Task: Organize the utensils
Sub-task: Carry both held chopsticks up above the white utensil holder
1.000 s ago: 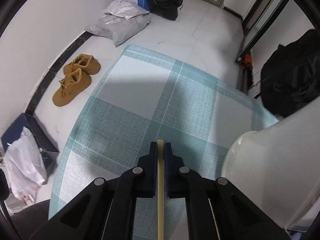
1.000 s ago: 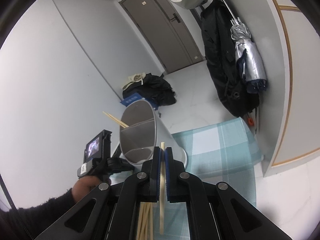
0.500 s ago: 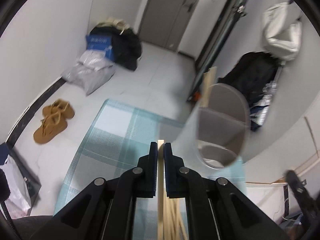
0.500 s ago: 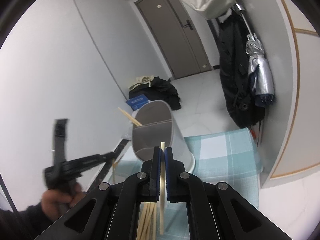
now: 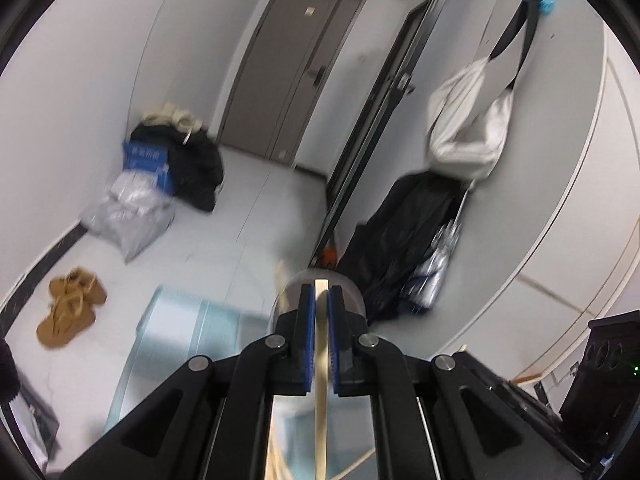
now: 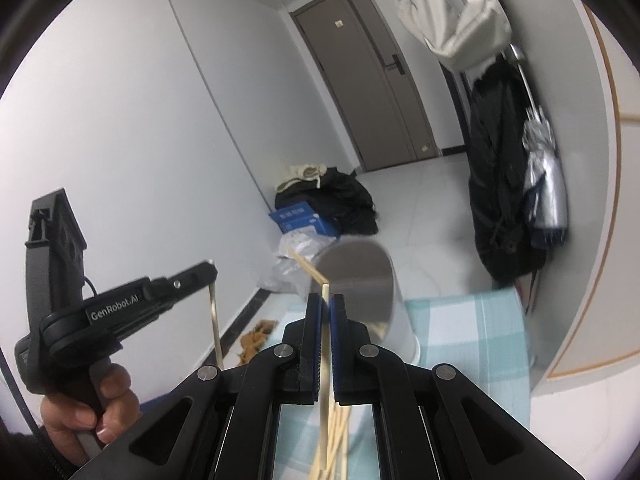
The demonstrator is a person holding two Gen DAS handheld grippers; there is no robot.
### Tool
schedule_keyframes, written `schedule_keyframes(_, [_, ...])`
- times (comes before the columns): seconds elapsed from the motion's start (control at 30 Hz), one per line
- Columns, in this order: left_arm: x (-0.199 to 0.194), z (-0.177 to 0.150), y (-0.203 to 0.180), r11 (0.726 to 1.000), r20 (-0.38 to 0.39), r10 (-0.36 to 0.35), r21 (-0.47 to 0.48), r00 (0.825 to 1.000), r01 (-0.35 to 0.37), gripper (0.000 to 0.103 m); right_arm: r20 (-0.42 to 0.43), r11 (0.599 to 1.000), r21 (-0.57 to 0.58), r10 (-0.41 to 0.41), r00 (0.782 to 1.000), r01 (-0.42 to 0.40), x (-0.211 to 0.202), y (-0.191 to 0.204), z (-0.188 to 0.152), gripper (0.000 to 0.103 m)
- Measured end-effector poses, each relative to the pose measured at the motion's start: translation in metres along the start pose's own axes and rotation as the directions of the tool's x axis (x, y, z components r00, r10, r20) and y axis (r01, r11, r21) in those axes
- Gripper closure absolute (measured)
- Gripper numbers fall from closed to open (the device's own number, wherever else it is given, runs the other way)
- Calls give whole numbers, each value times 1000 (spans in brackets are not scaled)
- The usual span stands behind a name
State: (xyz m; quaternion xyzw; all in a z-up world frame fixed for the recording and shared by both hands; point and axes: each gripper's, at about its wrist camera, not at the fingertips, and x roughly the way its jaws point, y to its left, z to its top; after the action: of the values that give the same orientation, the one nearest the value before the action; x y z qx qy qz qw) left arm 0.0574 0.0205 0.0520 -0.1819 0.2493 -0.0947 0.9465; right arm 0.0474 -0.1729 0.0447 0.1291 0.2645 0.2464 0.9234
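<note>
1. Clamping a single chopstick point(image 5: 320, 344) between its blue pads, the left gripper point(image 5: 320, 300) now faces the doorway; a second ago it looked down on the checked cloth.
2. The right gripper point(image 6: 326, 312) is likewise closed on one chopstick point(image 6: 325, 360), as before.
3. The white utensil holder point(image 6: 360, 280), one stick leaning inside, stands on the teal checked cloth point(image 6: 460, 328), with loose chopsticks point(image 6: 336, 440) lying nearer.
4. Beyond: grey door point(image 6: 372, 80), hanging black coat point(image 6: 500, 180), tan shoes point(image 5: 68, 304).
</note>
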Motion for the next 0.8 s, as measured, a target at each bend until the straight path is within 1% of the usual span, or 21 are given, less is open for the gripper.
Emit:
schedule_keyframes(0.13, [5, 29, -11, 1000, 98, 0, 25, 995, -3, 101, 39, 999, -47, -5, 999, 7, -3, 11, 41, 100])
schedule_keyframes(0.27, [17, 52, -17, 999, 186, 0, 51, 983, -9, 101, 68, 997, -72, -12, 998, 17, 7, 14, 77, 100])
schedule_keyframes(0.33, [27, 62, -18, 998, 231, 6, 63, 973, -21, 101, 81, 997, -72, -9, 997, 15, 15, 12, 92, 100])
schedule_keyframes(0.4, [29, 63, -13, 997, 266, 12, 72, 964, -32, 101, 100, 997, -77, -15, 995, 23, 23, 10, 105, 100])
schedule_keyframes(0.5, [40, 68, -11, 993, 335, 34, 97, 941, -70, 101, 123, 996, -80, -19, 992, 29, 39, 3, 122, 100])
schedule_keyframes(0.57, [50, 70, -9, 991, 357, 32, 108, 934, -75, 101, 137, 996, -82, -18, 990, 30, 51, -2, 131, 100])
schedule_keyframes(0.63, [62, 70, -6, 991, 360, 25, 116, 933, -72, 101, 152, 994, -105, 9, 988, 7, 63, -6, 137, 100])
schedule_keyframes(0.67, [65, 70, -6, 990, 364, 24, 124, 931, -74, 101, 160, 992, -124, 8, 987, 12, 70, -7, 138, 100])
schedule_keyframes(0.7, [67, 68, -5, 988, 368, 22, 137, 929, -78, 101, 160, 990, -137, 4, 987, 18, 76, -9, 138, 100])
schedule_keyframes(0.77, [71, 63, -4, 982, 383, 22, 165, 923, -92, 101, 137, 991, -133, 20, 990, -2, 91, -15, 136, 100])
schedule_keyframes(0.8, [75, 61, -4, 980, 379, 13, 179, 925, -87, 101, 131, 992, -130, 21, 991, -4, 95, -17, 135, 100])
